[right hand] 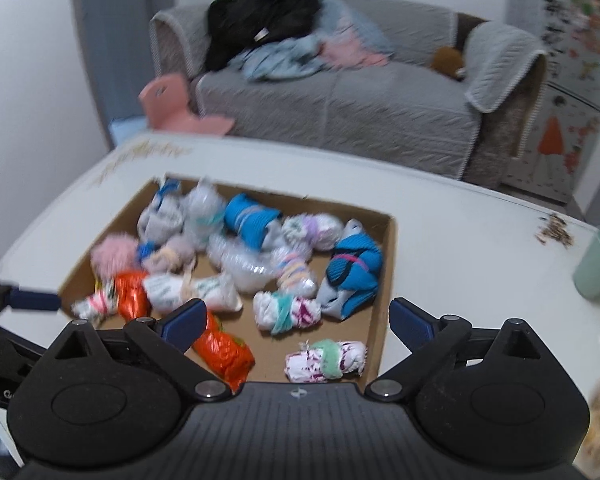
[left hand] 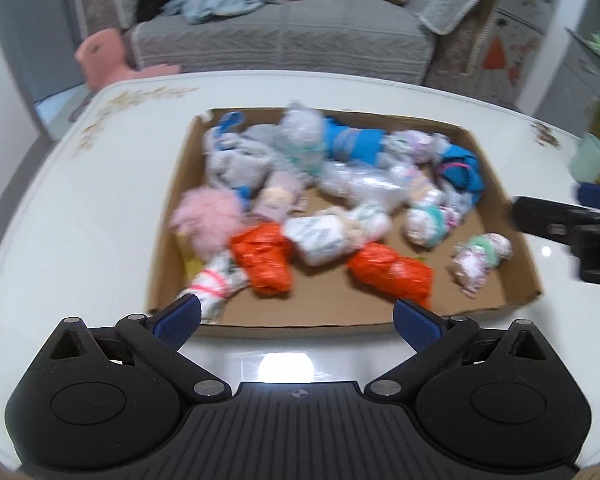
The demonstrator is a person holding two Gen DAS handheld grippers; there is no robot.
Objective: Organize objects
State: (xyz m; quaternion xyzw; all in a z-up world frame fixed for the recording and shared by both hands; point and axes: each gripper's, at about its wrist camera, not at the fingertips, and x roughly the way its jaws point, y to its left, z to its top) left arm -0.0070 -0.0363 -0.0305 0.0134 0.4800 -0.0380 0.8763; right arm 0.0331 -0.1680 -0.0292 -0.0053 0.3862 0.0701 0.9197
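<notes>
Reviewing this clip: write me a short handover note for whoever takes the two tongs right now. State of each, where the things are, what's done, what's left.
Left tongs: open, empty, at the near edge of the shallow brown cardboard tray.
Right tongs: open, empty, over the tray's near right corner.
Things: all the tied bundles lie loose in the tray on the white table, among them two orange plastic bundles, a blue ribbed sock roll and a white bundle with a green band nearest the right tongs.
Done: nothing visibly sorted or lifted out.
Left: pick and organize the bundles; where they go is not shown. A pale green cup stands at the table's right.
</notes>
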